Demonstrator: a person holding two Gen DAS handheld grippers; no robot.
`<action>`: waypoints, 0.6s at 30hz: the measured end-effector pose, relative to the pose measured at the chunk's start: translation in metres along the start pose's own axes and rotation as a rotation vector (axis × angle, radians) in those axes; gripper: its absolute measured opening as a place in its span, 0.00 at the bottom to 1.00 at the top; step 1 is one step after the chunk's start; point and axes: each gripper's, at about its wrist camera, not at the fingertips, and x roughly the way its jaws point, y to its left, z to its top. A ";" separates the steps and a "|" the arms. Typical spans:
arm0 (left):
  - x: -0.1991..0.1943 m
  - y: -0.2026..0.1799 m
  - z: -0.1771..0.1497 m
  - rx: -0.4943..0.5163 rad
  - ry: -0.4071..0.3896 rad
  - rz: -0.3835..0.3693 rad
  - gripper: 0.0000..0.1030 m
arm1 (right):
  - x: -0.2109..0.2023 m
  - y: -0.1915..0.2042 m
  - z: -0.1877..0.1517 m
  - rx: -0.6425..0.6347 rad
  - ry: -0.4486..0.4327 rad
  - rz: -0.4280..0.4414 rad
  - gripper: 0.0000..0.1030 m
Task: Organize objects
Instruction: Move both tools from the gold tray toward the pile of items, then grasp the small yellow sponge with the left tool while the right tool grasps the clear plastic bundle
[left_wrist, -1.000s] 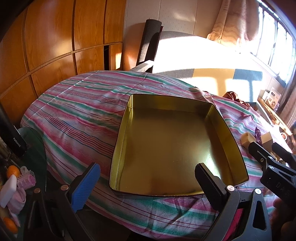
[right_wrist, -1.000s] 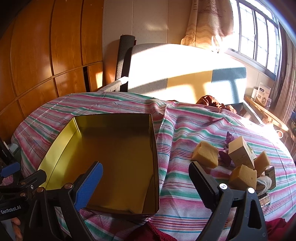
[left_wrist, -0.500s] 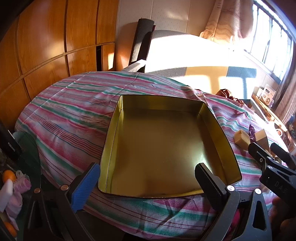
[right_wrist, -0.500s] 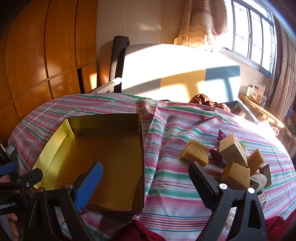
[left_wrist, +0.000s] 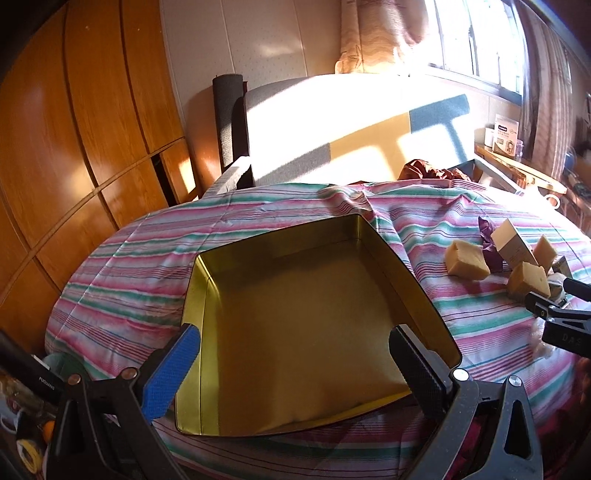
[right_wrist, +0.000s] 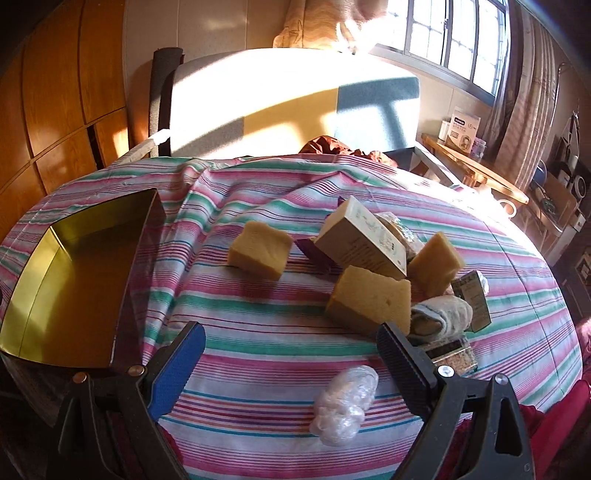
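— What are your grippers doing?

— My left gripper (left_wrist: 293, 363) is wide open. It holds nothing. It hangs over the near edge of the gold tin (left_wrist: 306, 325), and I cannot tell if it touches it. One finger has a blue pad (left_wrist: 171, 371), the other is black.

— And the other one?

— My right gripper (right_wrist: 290, 363) is wide open too, with nothing in it. It hangs over the striped cloth (right_wrist: 258, 332). It is tipped down toward the pile of things.

— What is in the pile?

— Three yellow sponges. One sponge (right_wrist: 258, 249) sits alone, nearer the tin. Another sponge (right_wrist: 369, 299) is just past my black finger. The third sponge (right_wrist: 436, 262) leans behind it. A tan box (right_wrist: 360, 238) lies tilted between them. A rolled sock (right_wrist: 441, 317) sits beside my black finger, and a plastic wad (right_wrist: 345, 404) lies on the cloth between my two fingers.

— Where is the tin?

— On the cloth, to the left of the pile, well apart from it. It has nothing inside.
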 end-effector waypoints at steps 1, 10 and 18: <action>0.000 -0.004 0.001 0.015 -0.005 0.000 1.00 | 0.002 -0.009 0.000 0.017 0.010 -0.001 0.93; 0.000 -0.036 0.011 0.106 -0.023 -0.019 1.00 | 0.015 -0.065 -0.005 0.125 0.078 0.012 0.93; 0.004 -0.063 0.017 0.159 -0.025 -0.048 1.00 | 0.023 -0.080 -0.007 0.225 0.092 0.109 0.93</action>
